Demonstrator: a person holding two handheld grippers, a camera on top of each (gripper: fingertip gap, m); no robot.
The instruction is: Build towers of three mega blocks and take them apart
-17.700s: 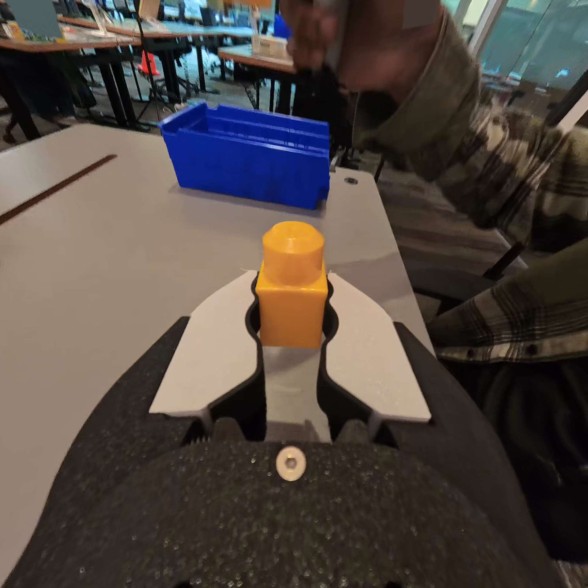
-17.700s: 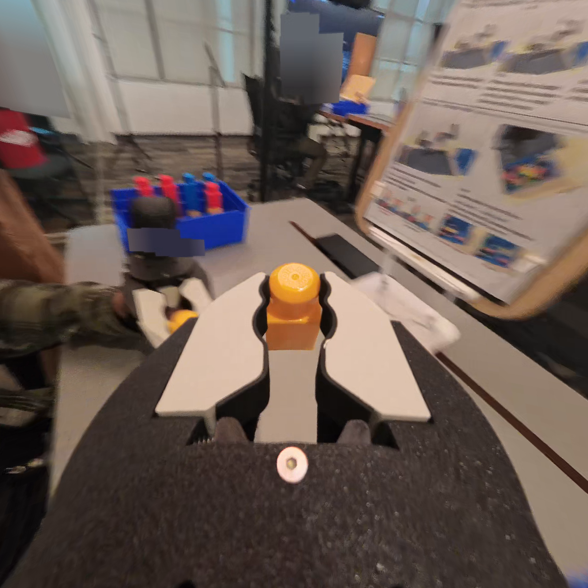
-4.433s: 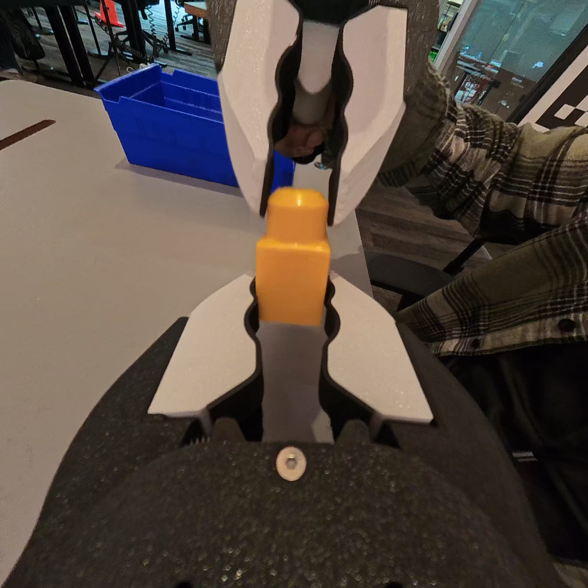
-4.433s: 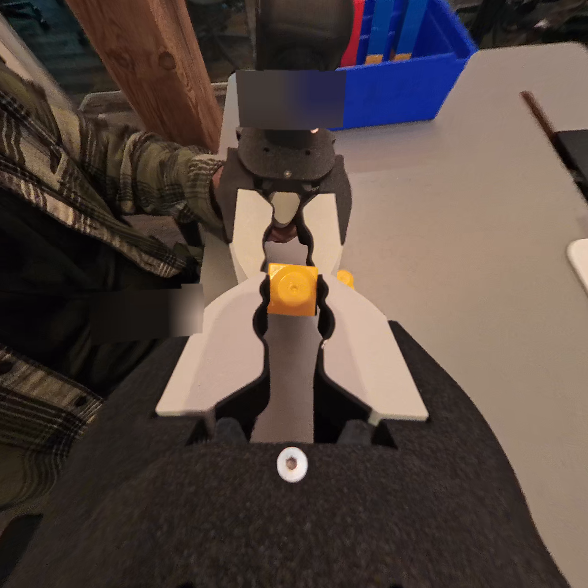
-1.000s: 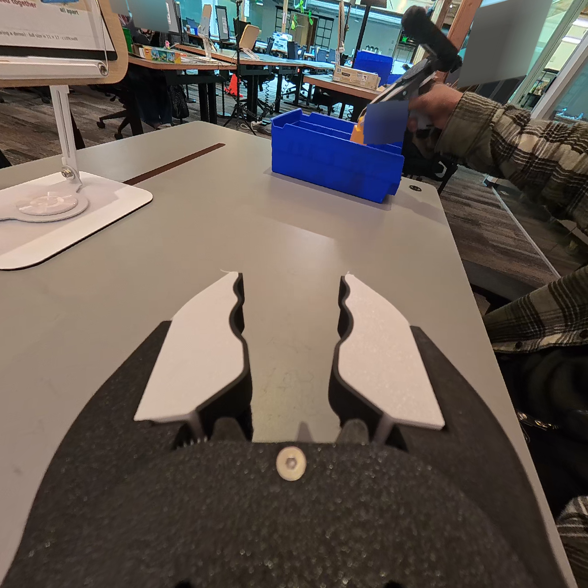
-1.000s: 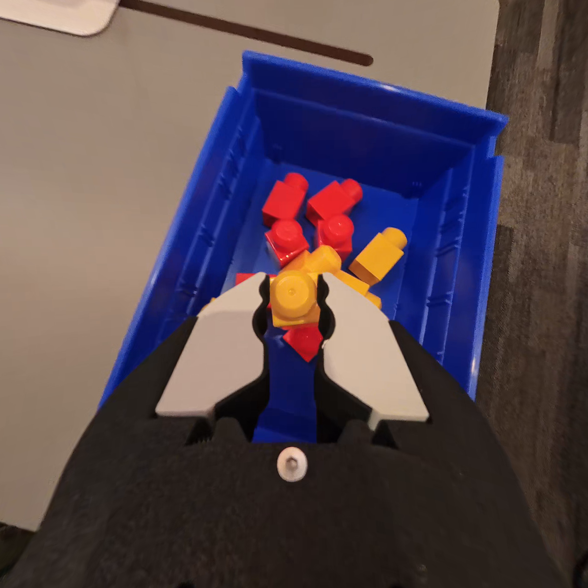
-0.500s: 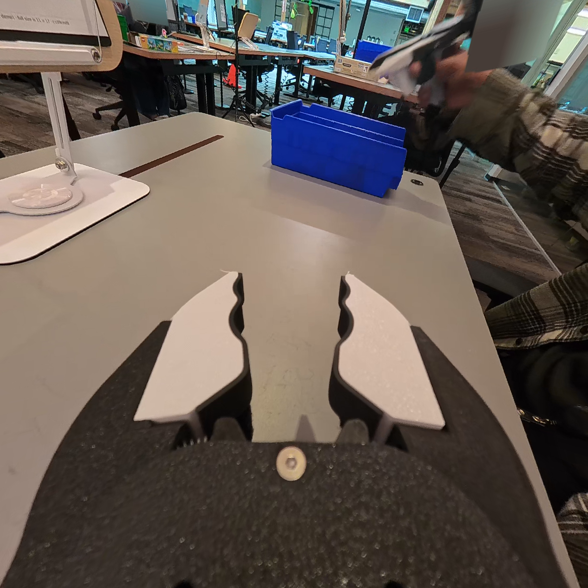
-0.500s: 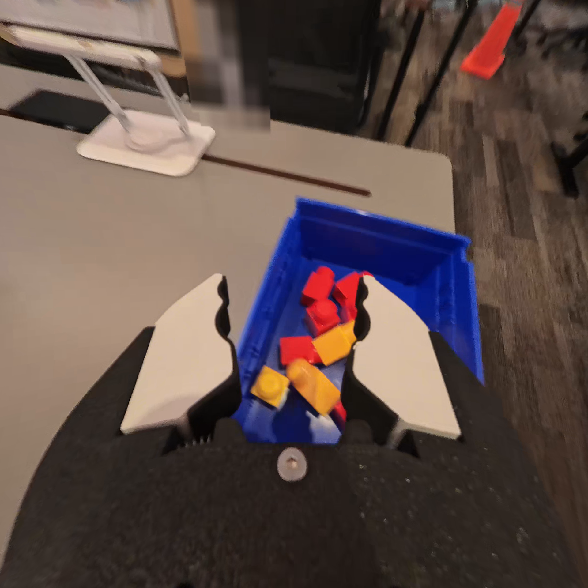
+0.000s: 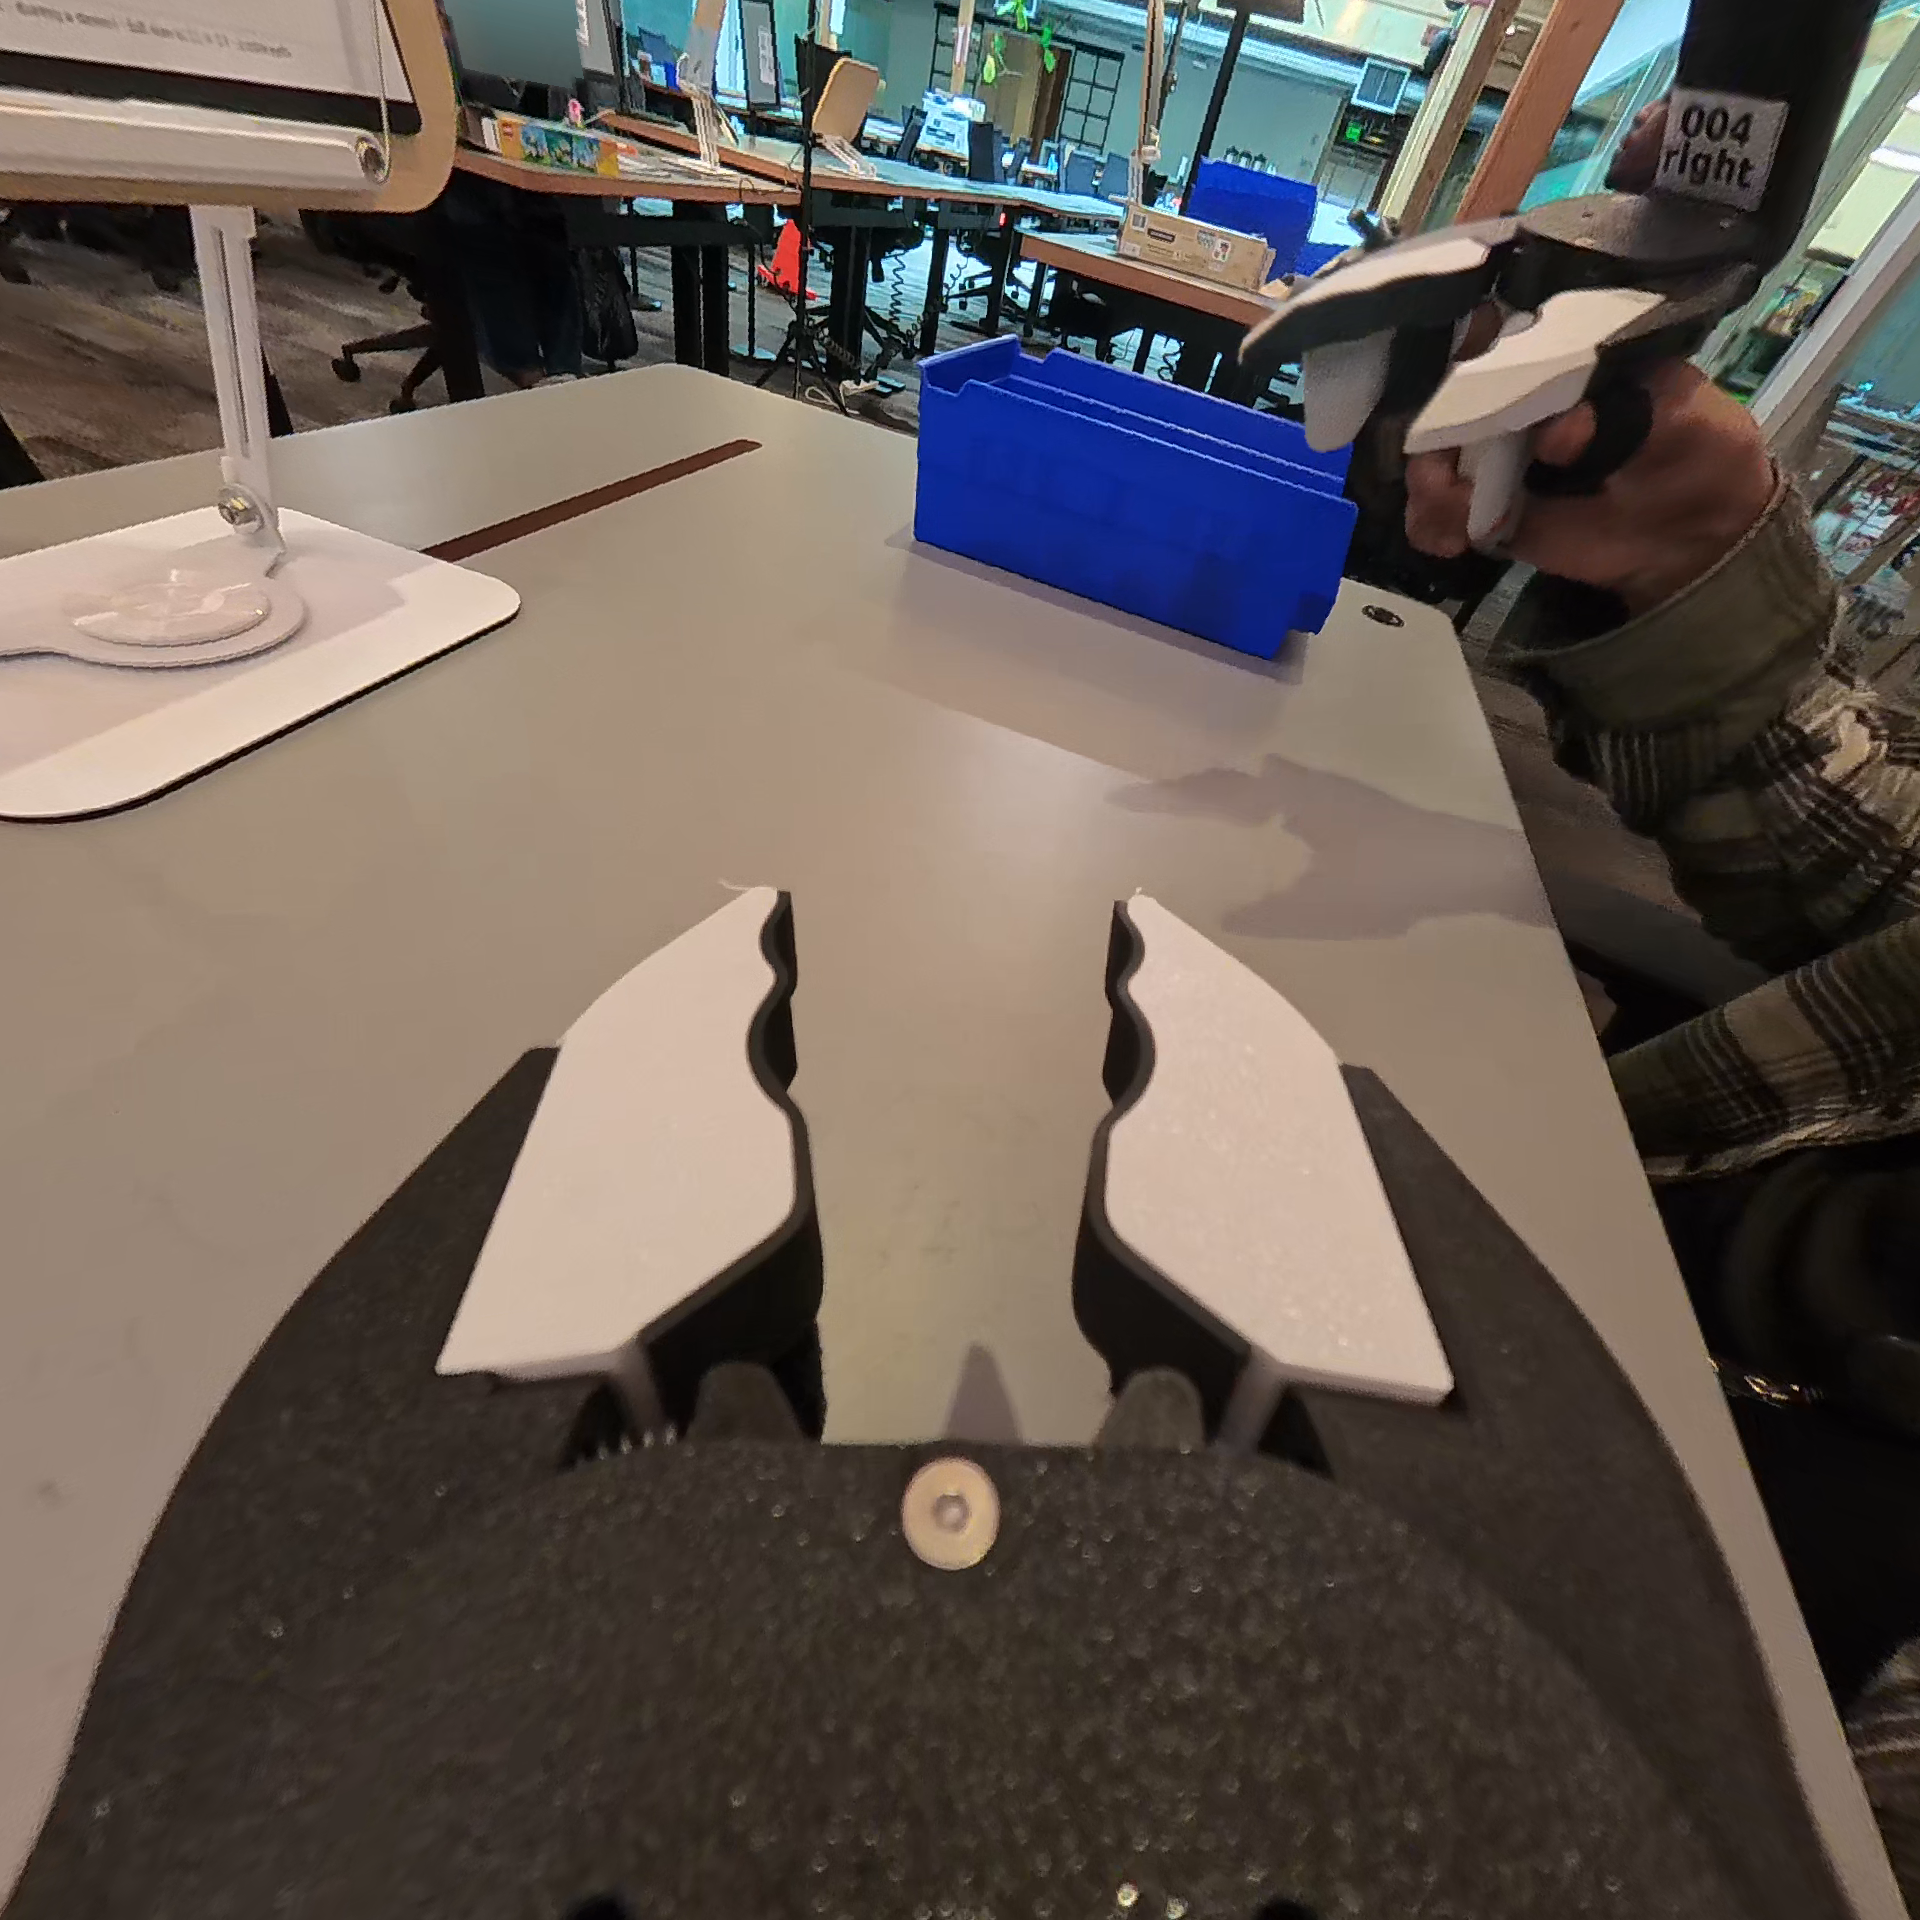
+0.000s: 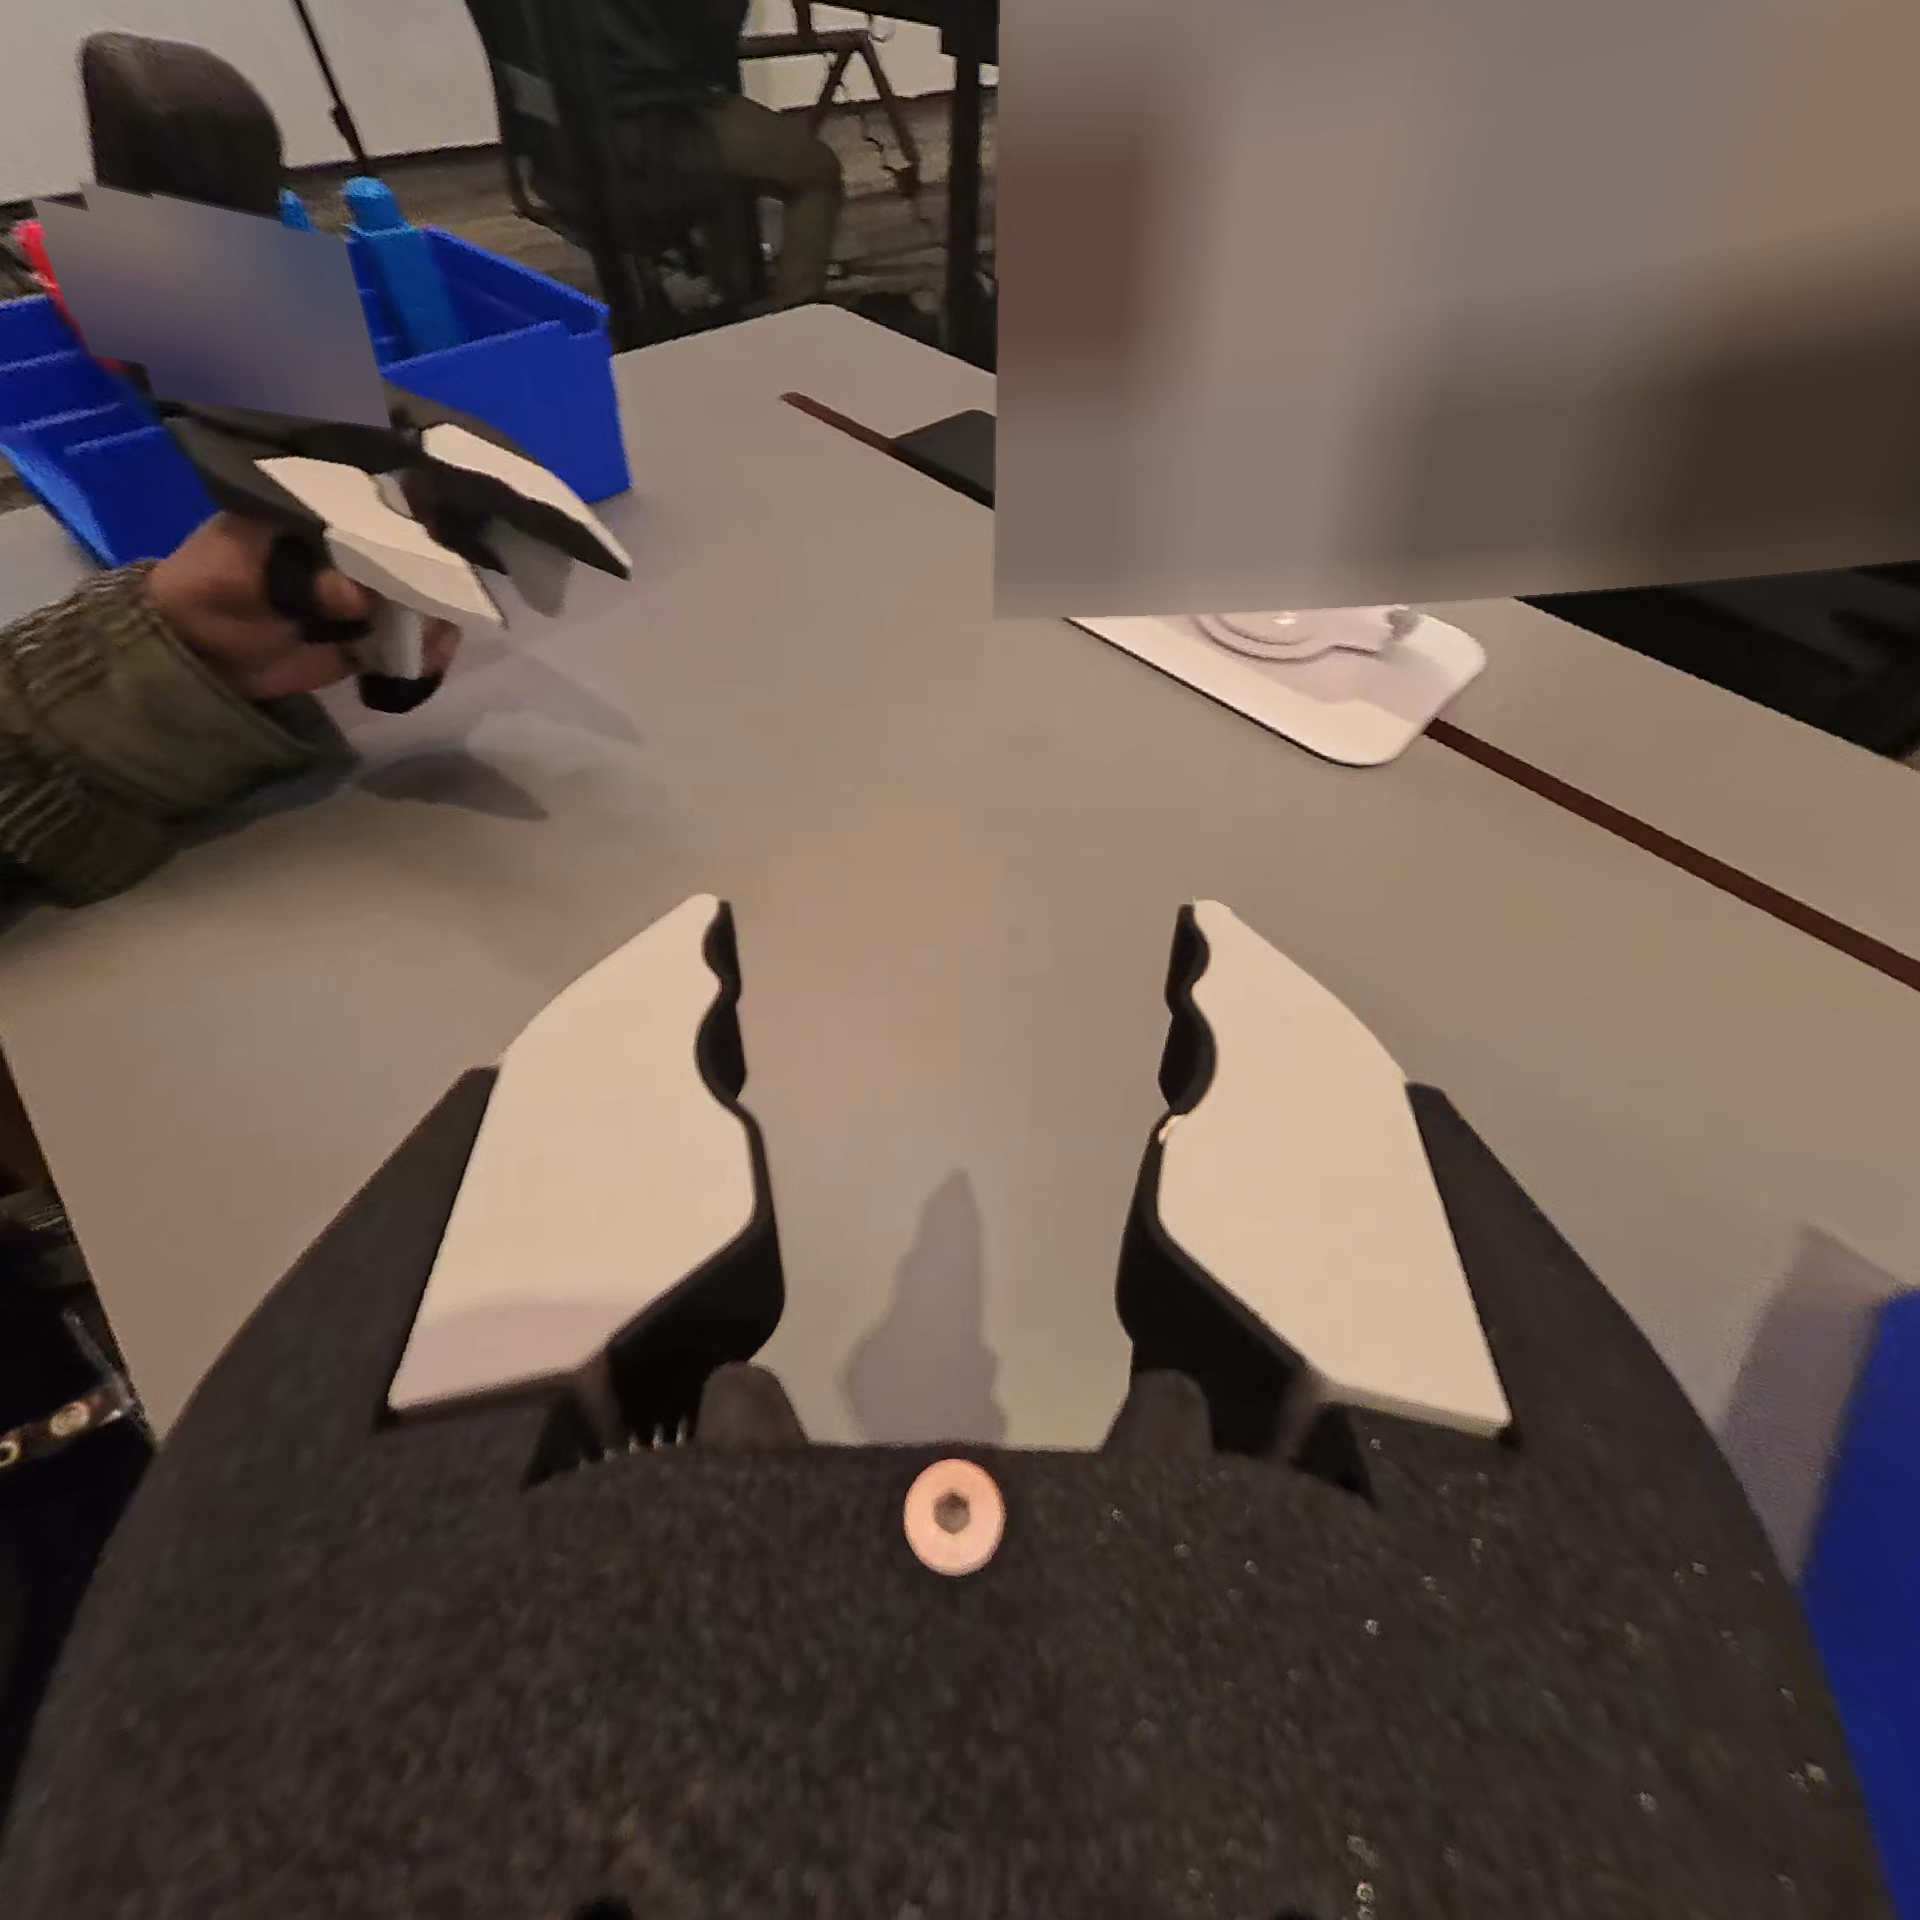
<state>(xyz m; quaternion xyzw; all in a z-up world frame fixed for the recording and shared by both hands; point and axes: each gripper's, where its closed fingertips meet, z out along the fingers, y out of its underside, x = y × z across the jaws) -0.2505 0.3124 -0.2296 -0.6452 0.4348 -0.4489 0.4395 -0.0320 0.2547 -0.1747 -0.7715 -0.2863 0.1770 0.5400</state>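
Grey table (image 9: 727, 727), office desks behind. Left gripper (image 9: 945, 904) wide apart, empty, low over bare tabletop. Right gripper (image 10: 956, 914) likewise spread, empty. Blue bin (image 9: 1122, 499) at far edge, ahead-right of left gripper; right gripper nearer it. No blocks visible.

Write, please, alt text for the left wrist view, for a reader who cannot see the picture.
The left gripper is open and empty above a bare grey table. Farther off, a blue bin stands near the table's far right corner, and the right gripper, held in a hand, is raised beside it. A white stand base lies at the left.
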